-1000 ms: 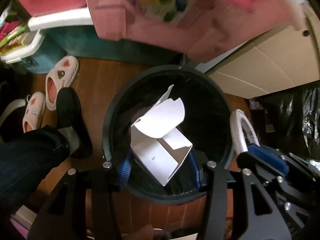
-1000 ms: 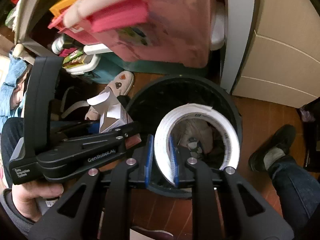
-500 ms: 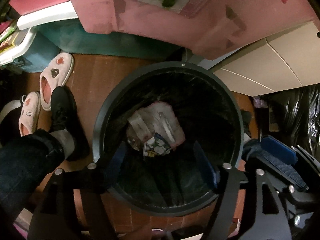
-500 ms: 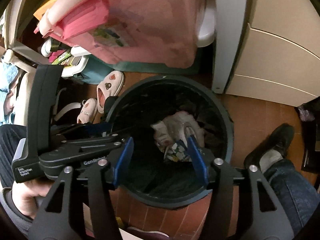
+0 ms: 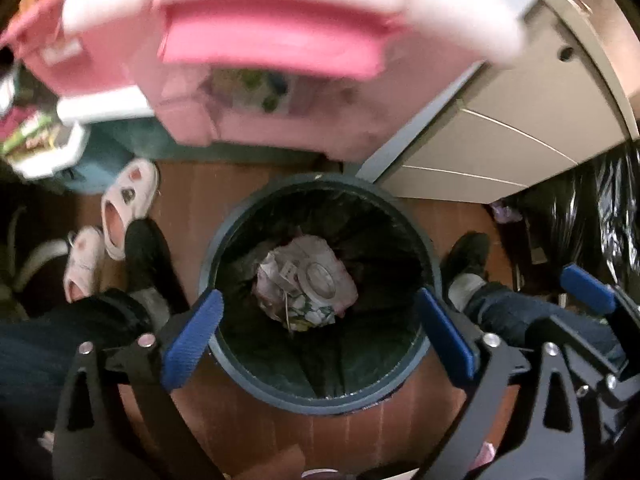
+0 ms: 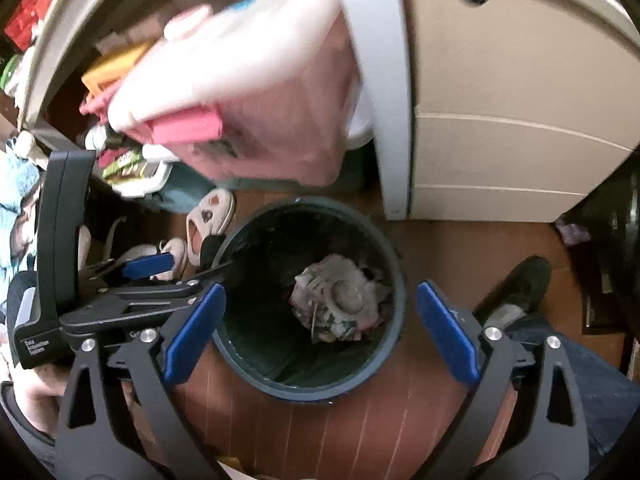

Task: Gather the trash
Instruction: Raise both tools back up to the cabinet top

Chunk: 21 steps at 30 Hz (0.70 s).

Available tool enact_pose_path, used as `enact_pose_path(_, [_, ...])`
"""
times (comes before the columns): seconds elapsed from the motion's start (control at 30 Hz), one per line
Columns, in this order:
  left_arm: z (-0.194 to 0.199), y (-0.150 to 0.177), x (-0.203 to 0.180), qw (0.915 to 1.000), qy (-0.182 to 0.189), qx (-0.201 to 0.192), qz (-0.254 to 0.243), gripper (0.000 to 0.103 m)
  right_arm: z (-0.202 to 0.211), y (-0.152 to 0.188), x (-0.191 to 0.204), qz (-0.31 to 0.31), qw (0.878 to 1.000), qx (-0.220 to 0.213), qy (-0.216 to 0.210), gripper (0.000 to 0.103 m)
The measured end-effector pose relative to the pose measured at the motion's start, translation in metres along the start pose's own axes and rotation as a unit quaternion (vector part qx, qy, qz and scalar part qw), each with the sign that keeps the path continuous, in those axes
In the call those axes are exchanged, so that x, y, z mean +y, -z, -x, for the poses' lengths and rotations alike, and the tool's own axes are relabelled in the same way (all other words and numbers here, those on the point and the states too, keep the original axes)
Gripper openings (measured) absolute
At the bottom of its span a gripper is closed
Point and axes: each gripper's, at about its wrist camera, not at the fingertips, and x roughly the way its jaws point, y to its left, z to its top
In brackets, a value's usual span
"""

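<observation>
A round dark bin (image 5: 320, 396) with a black liner stands on the wood floor; it also shows in the right wrist view (image 6: 312, 388). Crumpled trash (image 5: 306, 280) lies at its bottom, with a tape roll on top; the same pile (image 6: 340, 300) shows in the right wrist view. My left gripper (image 5: 318, 334) is open and empty above the bin's near rim. My right gripper (image 6: 320, 332) is open and empty above the bin too. The left gripper's body (image 6: 120, 300) appears at the left of the right wrist view.
A pink storage box (image 5: 260, 60) hangs over the far side of the bin. A beige drawer cabinet (image 6: 500, 140) stands at the back right. Pink slippers (image 5: 128, 200) and the person's shoes (image 5: 468, 256) flank the bin. A black bag (image 5: 592, 208) is at right.
Both grippers let go: the white carton and the tape roll dropped into the bin. Both jaws opened wide and both grippers rose away from the bin.
</observation>
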Motion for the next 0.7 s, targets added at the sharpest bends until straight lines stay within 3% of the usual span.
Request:
enact_pose_path(0.13, [0.029, -0.001, -0.024, 0.9992, 0.014, -0.028, -0.025, 0.097, 0.038, 0.002, -0.012, -0.004, 0.999, -0.039, 0.011, 0.098])
enact_pose_path(0.27, [0.062, 0.001, -0.054, 0.9944, 0.013, -0.085, -0.061, 0.097, 0.077, 0.005, -0.021, -0.005, 0.997, -0.076, 0.029, 0.098])
enact_pose_path(0.7, [0.13, -0.013, -0.153, 0.9818, 0.063, -0.122, -0.131, 0.098, 0.195, 0.005, -0.073, -0.044, 0.979, -0.189, 0.056, 0.098])
